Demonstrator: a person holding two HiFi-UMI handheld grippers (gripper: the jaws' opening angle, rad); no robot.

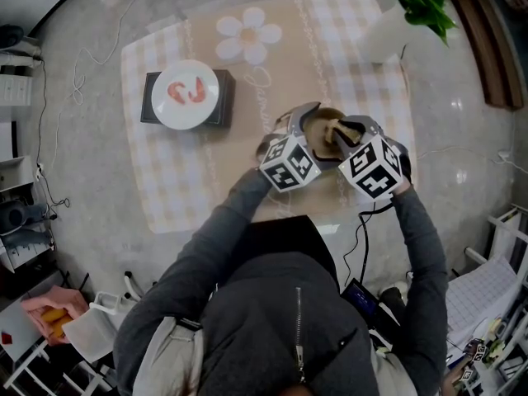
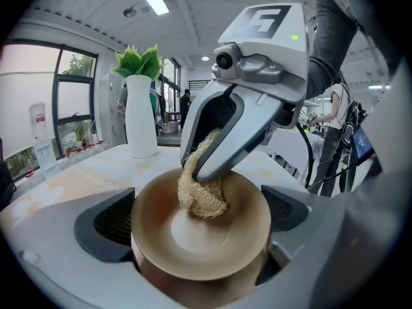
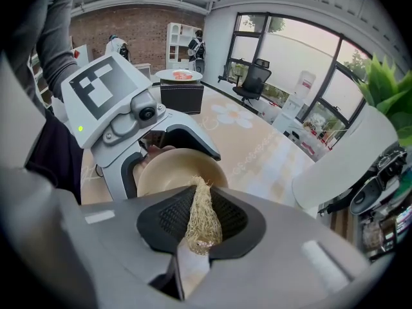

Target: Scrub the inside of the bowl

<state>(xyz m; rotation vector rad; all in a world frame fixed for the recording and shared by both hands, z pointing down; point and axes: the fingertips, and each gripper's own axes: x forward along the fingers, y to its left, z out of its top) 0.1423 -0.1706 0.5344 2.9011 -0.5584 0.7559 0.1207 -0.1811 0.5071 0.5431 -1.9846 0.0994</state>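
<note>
Left hand-held gripper (image 2: 199,219) clenched on bowl (image 2: 161,237), jaws pressing both outer walls, mouth tipped toward right hand-held gripper (image 3: 200,227). Right one grasping loofah scrubber (image 2: 203,195); fibre wad touching inner wall just above bowl's pale bottom. Bowl held over near edge of tabletop (image 1: 206,180), right of centre. Bare cloth to its left. White vase (image 1: 388,35) at far right corner, plate (image 1: 186,123) far left, both well apart.
</note>
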